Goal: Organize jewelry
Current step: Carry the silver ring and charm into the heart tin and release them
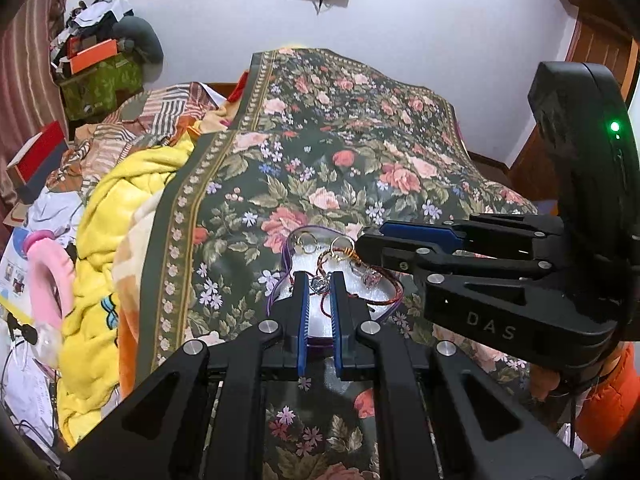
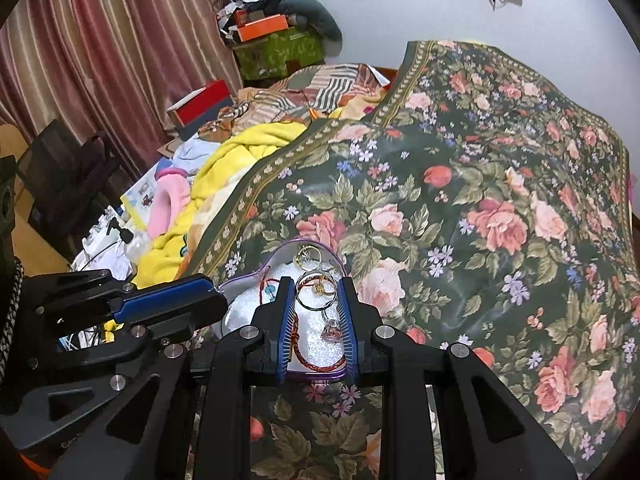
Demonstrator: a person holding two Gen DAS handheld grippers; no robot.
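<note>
A heart-shaped tray (image 2: pixel 256 273) with a purple rim and white padding lies on the floral bedspread (image 2: pixel 480 200). It holds gold rings (image 2: pixel 308 258), a silver hoop (image 2: pixel 318 292), a red braided bracelet (image 2: pixel 316 365) and a crystal charm (image 2: pixel 332 330). My right gripper (image 2: pixel 316 285) hovers open over the tray with the hoop between its fingers. My left gripper (image 1: pixel 319 282) stands over the tray's (image 1: pixel 280 268) left part, its blue pads a narrow gap apart, with a small silvery piece (image 1: pixel 318 287) in the gap. The right gripper (image 1: pixel 363 246) reaches in from the right.
A yellow blanket (image 1: pixel 104 240) and patterned cloths pile up left of the bedspread. A pink cushion (image 1: pixel 48 276), papers and cables lie at the far left edge. Boxes (image 2: pixel 276 40) are stacked by the curtain. An orange sleeve (image 1: pixel 612 400) shows at the right.
</note>
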